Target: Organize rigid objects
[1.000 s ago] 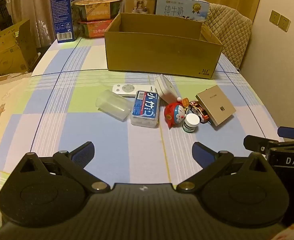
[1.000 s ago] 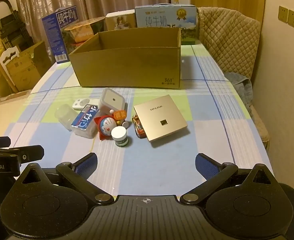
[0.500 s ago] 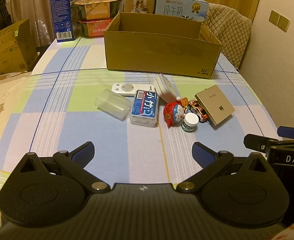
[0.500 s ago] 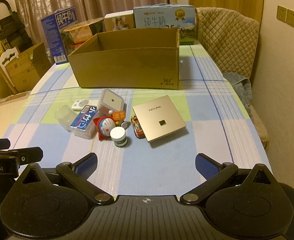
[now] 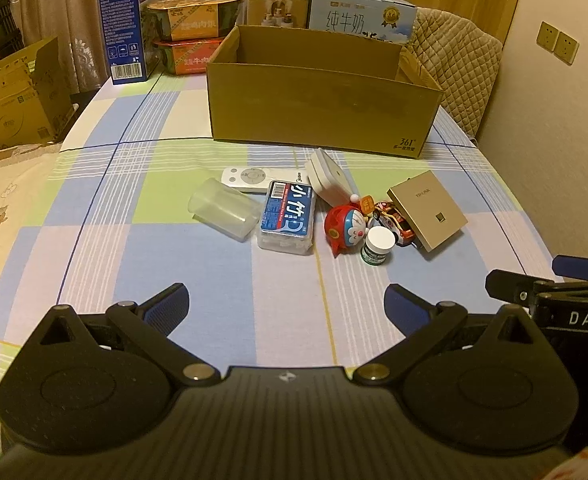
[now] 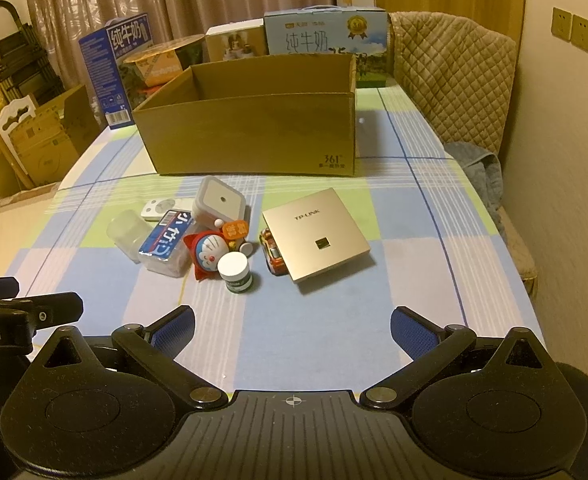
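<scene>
Box (image 6: 249, 132): set open behind the clutter, likely to receive it
Left gripper (image 5: 285, 304): spread, nothing held
Right gripper (image 6: 291, 326): spread, aimed towards jar (image 6: 235, 273)

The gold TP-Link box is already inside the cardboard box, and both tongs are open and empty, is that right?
Not quite. The gold TP-Link box is not inside the cardboard box; the right wrist view shows it lying on the tablecloth in front of it, beside the toy car. The left tongs and right tongs are indeed open and empty.
</scene>
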Tool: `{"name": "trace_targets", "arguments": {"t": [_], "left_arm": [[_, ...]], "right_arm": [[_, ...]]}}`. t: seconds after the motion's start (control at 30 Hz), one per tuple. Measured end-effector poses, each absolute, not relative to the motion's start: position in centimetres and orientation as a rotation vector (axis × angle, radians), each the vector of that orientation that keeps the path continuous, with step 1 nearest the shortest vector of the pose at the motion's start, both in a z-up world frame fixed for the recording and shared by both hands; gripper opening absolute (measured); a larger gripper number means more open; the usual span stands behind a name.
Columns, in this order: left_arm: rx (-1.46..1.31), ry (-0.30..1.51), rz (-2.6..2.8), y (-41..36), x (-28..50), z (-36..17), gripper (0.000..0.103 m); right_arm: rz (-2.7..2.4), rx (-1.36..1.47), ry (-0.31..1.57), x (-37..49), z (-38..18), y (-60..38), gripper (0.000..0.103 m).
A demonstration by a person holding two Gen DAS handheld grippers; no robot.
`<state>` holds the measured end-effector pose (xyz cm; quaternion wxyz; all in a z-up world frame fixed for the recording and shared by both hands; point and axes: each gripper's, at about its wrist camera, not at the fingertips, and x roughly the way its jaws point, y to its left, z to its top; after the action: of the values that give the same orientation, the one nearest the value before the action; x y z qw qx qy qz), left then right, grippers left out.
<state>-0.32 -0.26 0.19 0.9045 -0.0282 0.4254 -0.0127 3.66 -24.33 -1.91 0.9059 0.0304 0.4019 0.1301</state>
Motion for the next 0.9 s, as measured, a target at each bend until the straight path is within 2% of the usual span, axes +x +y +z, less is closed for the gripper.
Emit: {"name": "trace_targets", "arguments": {"t": [0.9], "left_arm": [[0.006,0.889,-0.057,1.6,2.8,-0.6,0.102]], "right_arm": [[0.262,0.085,0.842,5.0,-2.5,-25.3,0.101]]}}
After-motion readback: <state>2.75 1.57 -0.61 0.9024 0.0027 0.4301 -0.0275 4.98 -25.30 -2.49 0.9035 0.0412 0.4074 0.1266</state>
